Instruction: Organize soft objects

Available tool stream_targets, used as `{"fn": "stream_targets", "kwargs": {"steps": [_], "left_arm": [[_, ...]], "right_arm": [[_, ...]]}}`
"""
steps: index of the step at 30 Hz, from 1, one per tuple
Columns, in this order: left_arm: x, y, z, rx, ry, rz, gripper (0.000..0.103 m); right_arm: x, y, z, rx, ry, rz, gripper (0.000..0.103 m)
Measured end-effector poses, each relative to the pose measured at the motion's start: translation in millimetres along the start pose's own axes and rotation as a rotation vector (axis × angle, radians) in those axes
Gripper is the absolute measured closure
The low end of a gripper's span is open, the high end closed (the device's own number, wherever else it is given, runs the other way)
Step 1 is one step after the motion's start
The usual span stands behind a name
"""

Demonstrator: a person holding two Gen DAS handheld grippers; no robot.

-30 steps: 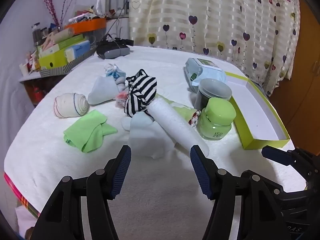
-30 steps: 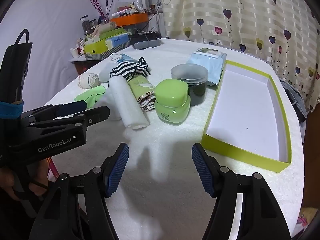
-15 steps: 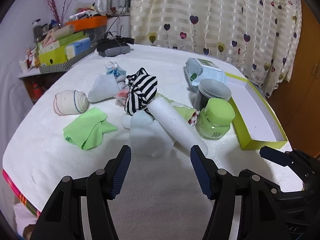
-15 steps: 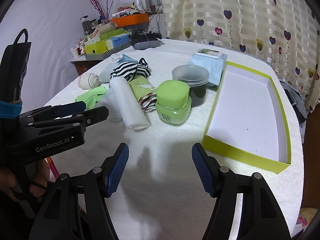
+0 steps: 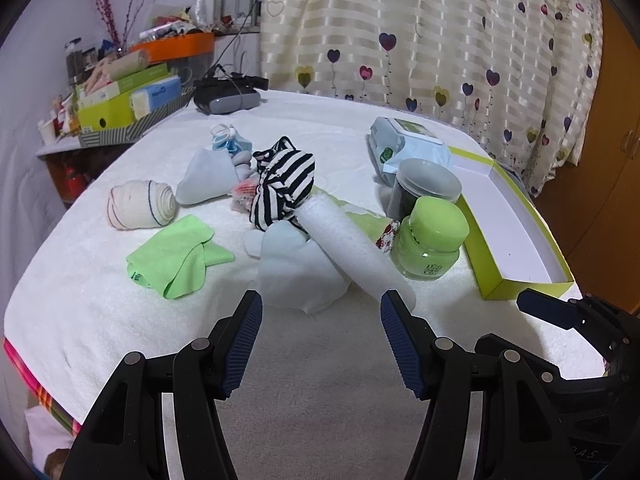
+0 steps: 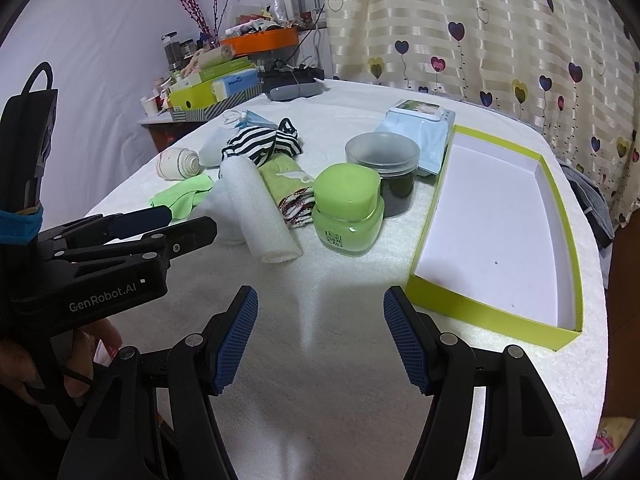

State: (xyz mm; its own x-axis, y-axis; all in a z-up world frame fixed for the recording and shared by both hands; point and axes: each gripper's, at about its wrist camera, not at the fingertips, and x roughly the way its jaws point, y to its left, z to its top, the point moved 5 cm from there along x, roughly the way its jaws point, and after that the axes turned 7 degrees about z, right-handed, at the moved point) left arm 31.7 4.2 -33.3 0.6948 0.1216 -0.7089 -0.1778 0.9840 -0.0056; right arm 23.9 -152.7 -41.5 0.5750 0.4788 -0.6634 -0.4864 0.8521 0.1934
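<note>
Soft things lie in a heap on the white cloth: a rolled white towel [image 5: 354,250] [image 6: 258,210], a pale blue cloth [image 5: 296,276] under its near end, a black-and-white striped garment [image 5: 282,184] [image 6: 260,144], a green cloth [image 5: 176,256] [image 6: 180,198], a rolled cream sock [image 5: 140,205] [image 6: 178,164] and a light blue sock [image 5: 204,180]. My left gripper [image 5: 322,342] is open, just short of the pale blue cloth. My right gripper [image 6: 320,338] is open over bare cloth, near the empty lime-green box [image 6: 496,312] [image 5: 524,280].
A green jar [image 6: 346,210] [image 5: 430,240], a dark lidded tub [image 6: 384,172] and a wipes pack [image 6: 420,132] stand between the heap and the box. Boxes and an orange tray [image 5: 172,46] crowd a side shelf at back left. A heart-print curtain hangs behind.
Both grippers have drawn back slightly and risen a little, so the heap sits a bit farther off. Both stay open; nothing on the table has moved.
</note>
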Motion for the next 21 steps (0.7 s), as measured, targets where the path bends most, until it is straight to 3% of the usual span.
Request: {"fn": "stream_targets", "kwargs": {"steps": [21], "left_arm": [[-0.4,4.4,0.5,-0.004,-0.008,-0.015,0.041]], "right_arm": [[3.7,4.6,1.0,-0.016,0.001,0.014,0.037]]}}
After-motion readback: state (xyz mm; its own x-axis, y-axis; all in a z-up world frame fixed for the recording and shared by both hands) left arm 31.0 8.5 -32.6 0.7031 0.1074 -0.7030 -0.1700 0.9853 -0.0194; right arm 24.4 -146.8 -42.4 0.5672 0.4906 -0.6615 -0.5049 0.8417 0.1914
